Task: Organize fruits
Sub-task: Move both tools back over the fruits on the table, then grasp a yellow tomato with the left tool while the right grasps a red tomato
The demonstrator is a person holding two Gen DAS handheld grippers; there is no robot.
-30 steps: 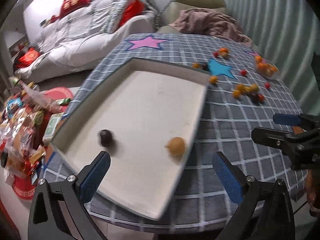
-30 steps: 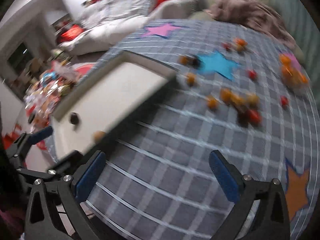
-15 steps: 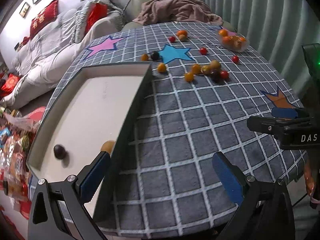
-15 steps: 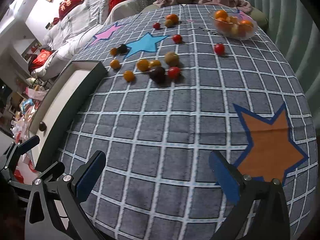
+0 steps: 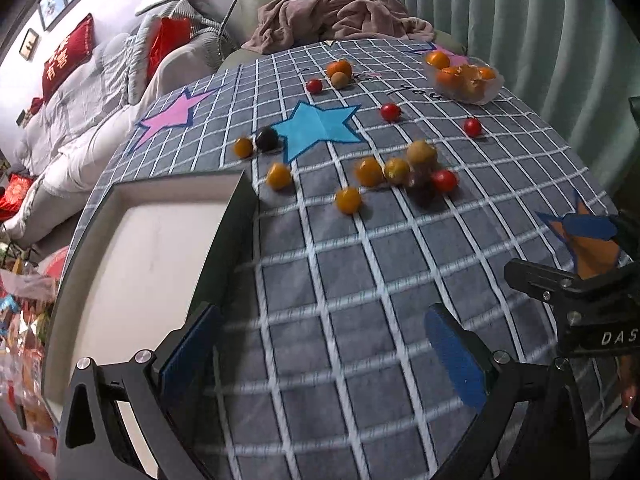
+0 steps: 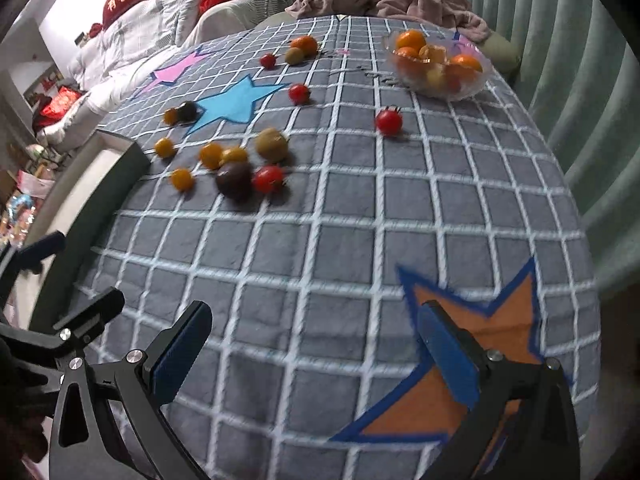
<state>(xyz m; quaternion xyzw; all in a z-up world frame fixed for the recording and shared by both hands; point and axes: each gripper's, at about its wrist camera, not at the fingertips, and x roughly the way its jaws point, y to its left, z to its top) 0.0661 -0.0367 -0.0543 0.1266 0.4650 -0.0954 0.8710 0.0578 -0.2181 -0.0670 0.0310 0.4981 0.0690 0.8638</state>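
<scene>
Several small fruits lie loose on the grey checked tablecloth point(image 5: 320, 280): a cluster with a dark plum point(image 6: 234, 178), a red tomato point(image 6: 268, 179), a brown kiwi point(image 6: 272, 145) and orange ones point(image 5: 348, 200). A white tray point(image 5: 140, 264) sits at the table's left; it also shows in the right wrist view point(image 6: 100, 168). My left gripper point(image 5: 320, 344) is open and empty above the cloth, beside the tray's right wall. My right gripper point(image 6: 312, 348) is open and empty near the orange star point(image 6: 480, 340).
A clear bowl of oranges point(image 6: 438, 66) stands at the far right. More fruits lie by the blue star point(image 5: 318, 126). A sofa with red cushions point(image 5: 64, 64) and a chair with a brown blanket point(image 5: 340, 12) lie beyond. Clutter is on the floor at left.
Both grippers have swung right and forward, from over the tray toward the loose fruits. The dark and orange fruits in the tray have gone out of view. Both stay open.
</scene>
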